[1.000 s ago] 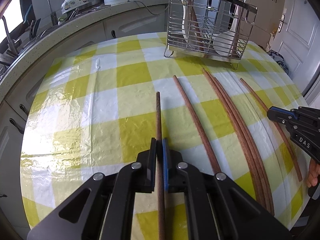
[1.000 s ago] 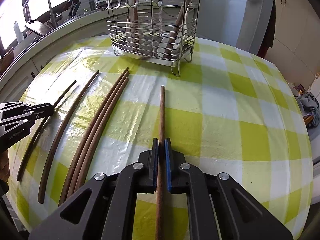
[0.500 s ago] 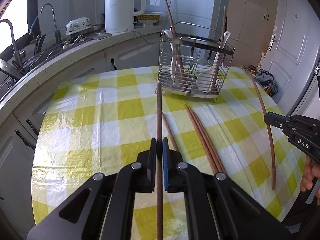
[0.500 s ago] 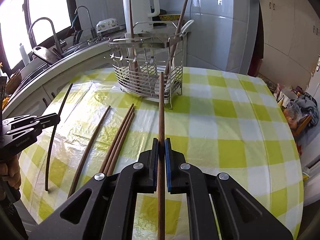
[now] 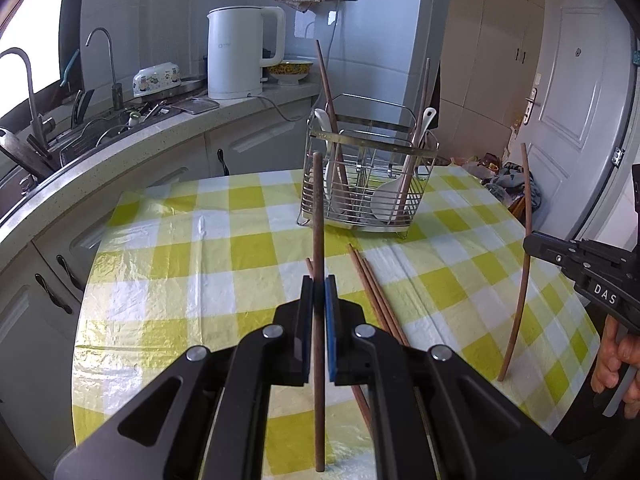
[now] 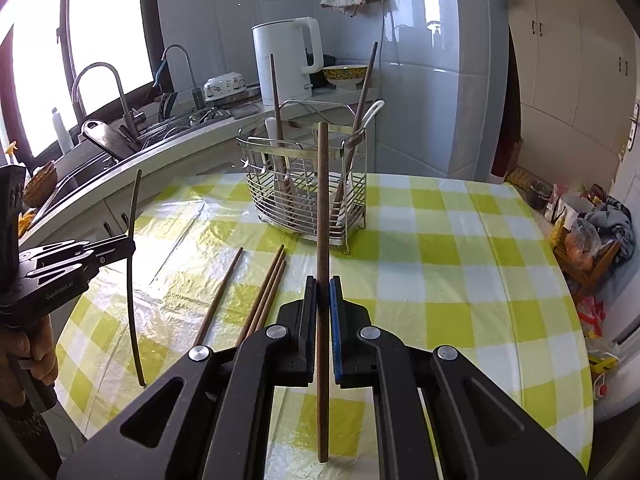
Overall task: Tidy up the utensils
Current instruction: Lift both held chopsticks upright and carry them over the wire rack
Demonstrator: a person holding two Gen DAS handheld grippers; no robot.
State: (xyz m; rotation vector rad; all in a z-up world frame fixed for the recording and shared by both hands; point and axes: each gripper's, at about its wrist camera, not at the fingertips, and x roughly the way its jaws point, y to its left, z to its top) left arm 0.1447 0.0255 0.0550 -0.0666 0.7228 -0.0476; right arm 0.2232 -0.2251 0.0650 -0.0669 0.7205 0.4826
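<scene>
My left gripper (image 5: 319,280) is shut on a long brown wooden chopstick (image 5: 317,216), lifted off the table and pointing at the wire utensil rack (image 5: 368,184). My right gripper (image 6: 323,282) is shut on another wooden chopstick (image 6: 322,200), also raised and aimed at the same rack (image 6: 308,200). Each gripper shows in the other's view with its stick: the right one (image 5: 530,242) at the right edge, the left one (image 6: 130,245) at the left edge. The rack holds white spoons and upright chopsticks. Several loose chopsticks (image 5: 372,296) lie on the table between the grippers.
The table wears a yellow and white checked cloth (image 5: 224,264). Behind it runs a counter with a white kettle (image 5: 240,52), bowls and a sink with taps (image 5: 24,92). A white door (image 5: 576,100) and a pile of bags on the floor (image 6: 588,224) are at the right.
Both grippers have risen with their chopsticks, which left the table. The views tilted up, so the rack and counter now sit lower and farther in frame.
</scene>
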